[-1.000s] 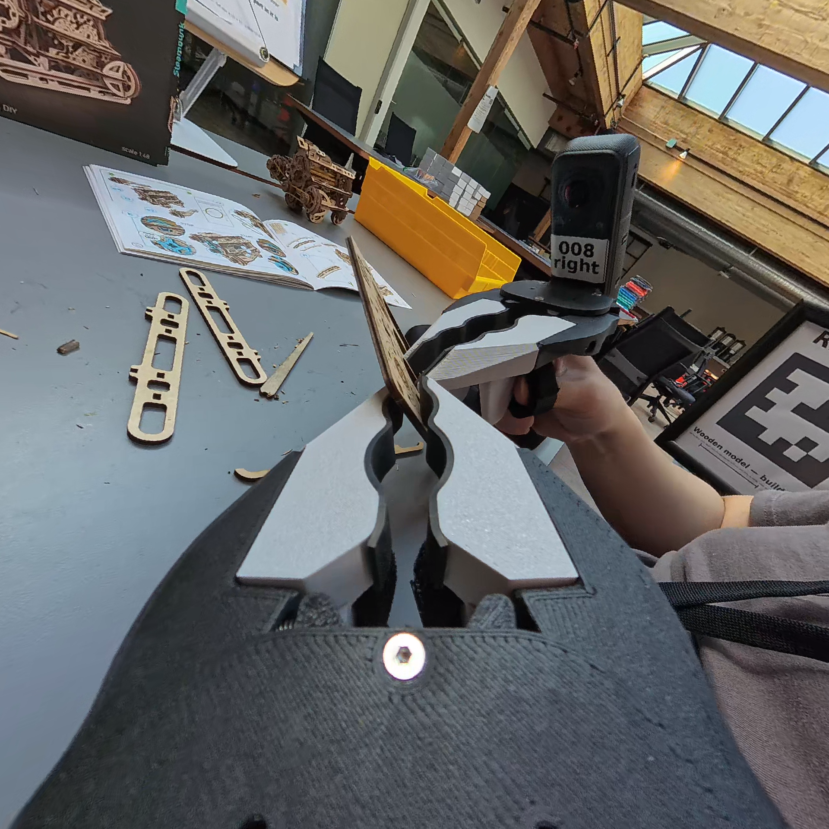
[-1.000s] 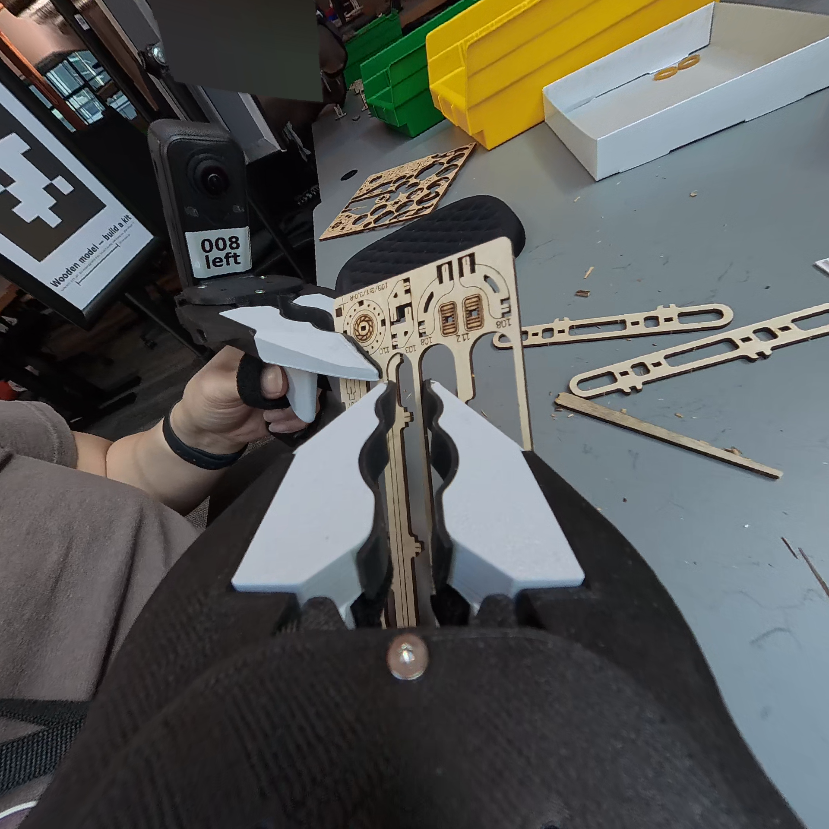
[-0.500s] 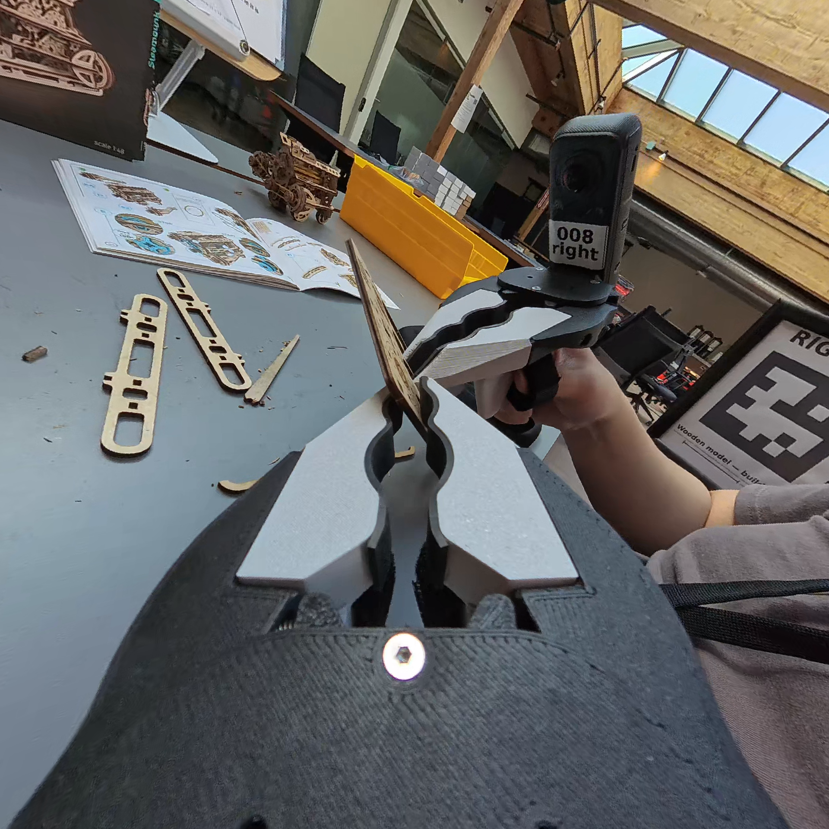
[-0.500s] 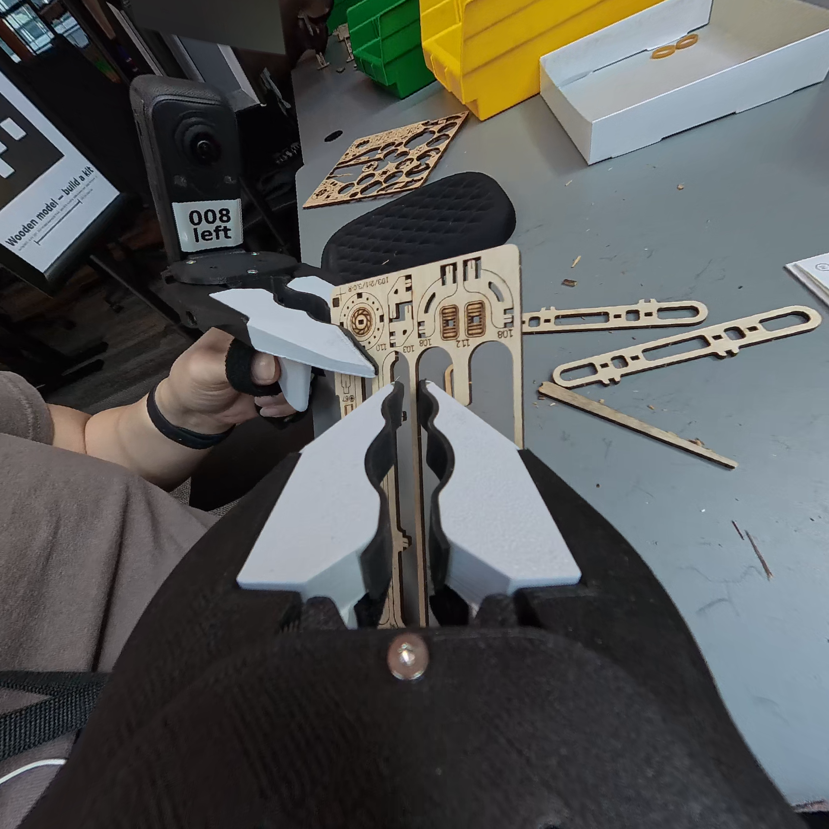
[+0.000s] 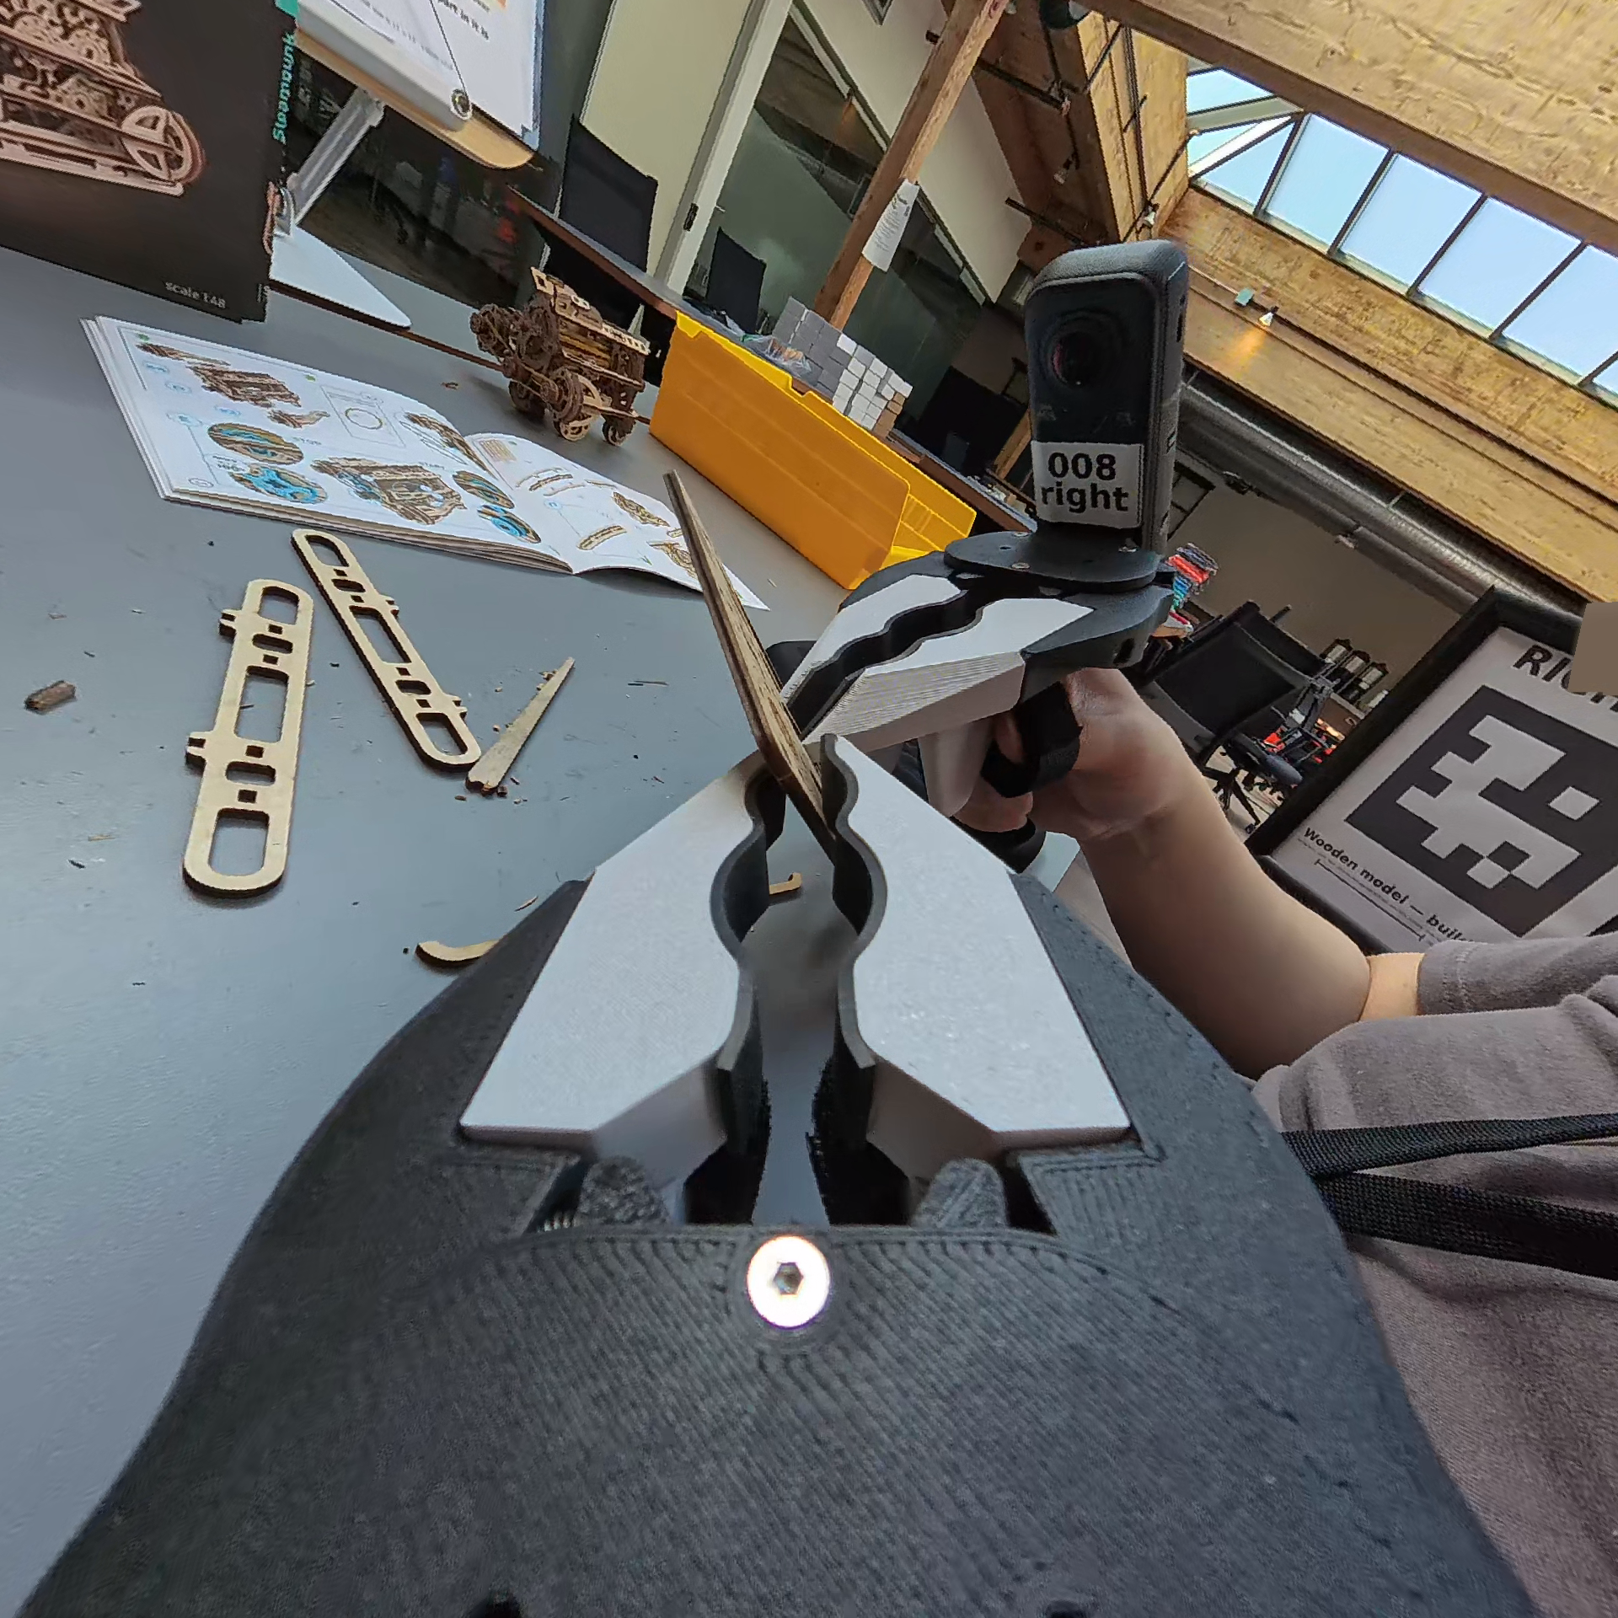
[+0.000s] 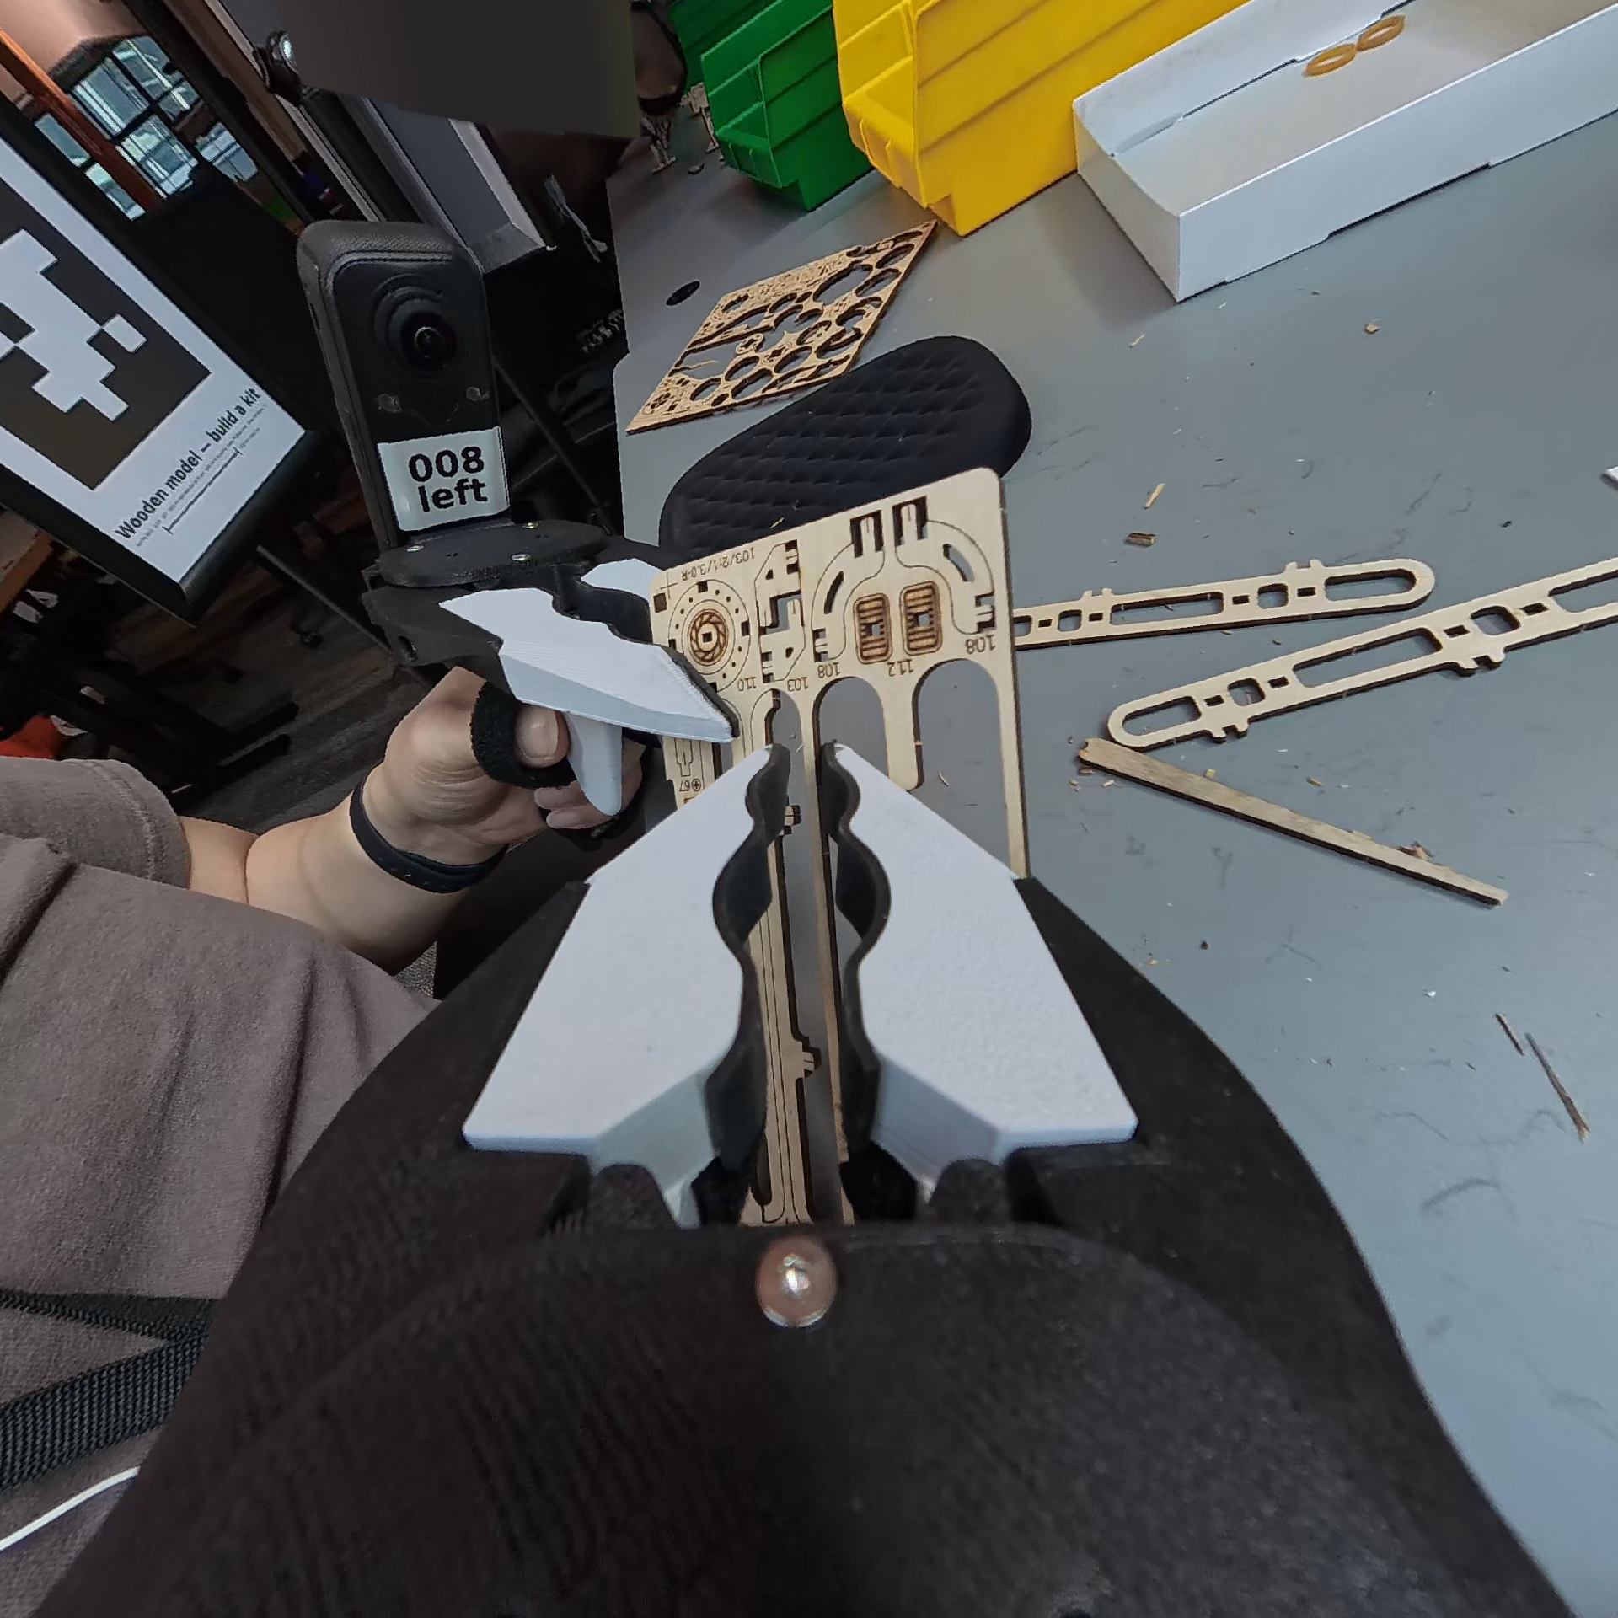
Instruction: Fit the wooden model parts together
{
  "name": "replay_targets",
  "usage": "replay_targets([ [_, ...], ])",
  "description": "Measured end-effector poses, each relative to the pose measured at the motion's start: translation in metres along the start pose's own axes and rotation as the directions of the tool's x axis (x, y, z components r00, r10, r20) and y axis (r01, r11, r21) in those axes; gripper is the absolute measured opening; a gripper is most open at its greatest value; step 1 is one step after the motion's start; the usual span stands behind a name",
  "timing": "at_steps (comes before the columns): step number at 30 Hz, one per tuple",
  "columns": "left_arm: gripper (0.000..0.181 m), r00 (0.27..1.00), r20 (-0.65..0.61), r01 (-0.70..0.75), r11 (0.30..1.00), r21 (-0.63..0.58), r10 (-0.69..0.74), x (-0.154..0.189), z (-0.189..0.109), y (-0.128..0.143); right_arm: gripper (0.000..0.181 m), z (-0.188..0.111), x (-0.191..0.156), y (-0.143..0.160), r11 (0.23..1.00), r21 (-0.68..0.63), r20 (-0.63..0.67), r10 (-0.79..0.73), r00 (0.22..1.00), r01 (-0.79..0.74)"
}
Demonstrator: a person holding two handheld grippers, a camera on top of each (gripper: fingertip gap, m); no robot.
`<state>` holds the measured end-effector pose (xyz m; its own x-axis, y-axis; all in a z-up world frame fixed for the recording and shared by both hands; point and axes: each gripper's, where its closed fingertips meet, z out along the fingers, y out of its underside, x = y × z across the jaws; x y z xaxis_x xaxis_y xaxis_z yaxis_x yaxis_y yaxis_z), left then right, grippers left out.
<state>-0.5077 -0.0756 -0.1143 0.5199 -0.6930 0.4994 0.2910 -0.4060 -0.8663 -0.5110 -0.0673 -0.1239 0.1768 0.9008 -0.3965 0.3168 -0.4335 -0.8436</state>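
A laser-cut wooden sheet [image 6: 875, 613] with parts still in it is held upright above the grey table [image 6: 1313, 1007]. In the left wrist view it shows edge-on [image 5: 727, 604]. My left gripper [image 5: 801, 770] is shut on the sheet's lower edge. It also shows in the right wrist view [image 6: 722, 722], at the sheet's left side. My right gripper [image 6: 801, 751] has its jaws nearly closed, with a narrow gap. Its tips rest against the sheet's face, as the left wrist view [image 5: 792, 714] shows. The sheet's lower part is hidden behind the fingers.
Two slotted wooden strips [image 5: 249, 735] [image 5: 385, 648] and a thin stick [image 5: 521, 727] lie on the table. Behind them are an open manual [image 5: 350, 446], a built wooden model [image 5: 565, 368] and a yellow bin [image 5: 788, 473]. A punched-out sheet [image 6: 788, 324], black pad [image 6: 849, 429] and white box [image 6: 1313, 149] lie beyond. Left and right tips are no more than a few centimetres apart.
Both grippers and the sheet shifted slightly together. The right jaws closed a little narrower. The left grip on the sheet is unchanged.
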Motion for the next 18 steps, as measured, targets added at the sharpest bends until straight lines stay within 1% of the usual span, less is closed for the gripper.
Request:
replay_targets([
  [7, 0.006, 1.000, -0.018, 0.004, 1.000, 0.007, -0.004, 0.0010, -0.0005, -0.0001, 0.005, 0.0005, -0.0005, 0.0008, 1.000, 0.005, 0.036, 0.027, 0.999, -0.027],
  [11, 0.006, 1.000, -0.015, 0.023, 1.000, 0.005, -0.023, -0.0013, -0.0015, 0.0000, 0.005, 0.0024, 0.0006, -0.0001, 0.996, 0.029, 0.047, 0.081, 0.996, -0.083],
  [15, 0.006, 1.000, -0.016, 0.025, 1.000, -0.001, -0.025, -0.0014, -0.0018, 0.0012, 0.005, 0.0028, 0.0003, 0.0009, 0.995, 0.045, 0.051, 0.087, 0.995, -0.090],
  [16, 0.006, 1.000, -0.014, 0.025, 1.000, -0.001, -0.025, -0.0018, -0.0018, 0.0014, 0.006, 0.0026, -0.0003, 0.0004, 0.994, 0.051, 0.059, 0.093, 0.994, -0.096],
  [17, 0.006, 1.000, -0.012, 0.027, 1.000, -0.003, -0.027, -0.0022, -0.0018, 0.0015, 0.014, 0.0027, -0.0030, 0.0007, 0.993, 0.049, 0.081, 0.101, 0.992, -0.105],
  [18, 0.006, 0.999, -0.014, 0.029, 1.000, -0.003, -0.029, -0.0022, -0.0018, 0.0015, 0.012, 0.0027, -0.0027, 0.0006, 0.991, 0.047, 0.084, 0.119, 0.989, -0.124],
])
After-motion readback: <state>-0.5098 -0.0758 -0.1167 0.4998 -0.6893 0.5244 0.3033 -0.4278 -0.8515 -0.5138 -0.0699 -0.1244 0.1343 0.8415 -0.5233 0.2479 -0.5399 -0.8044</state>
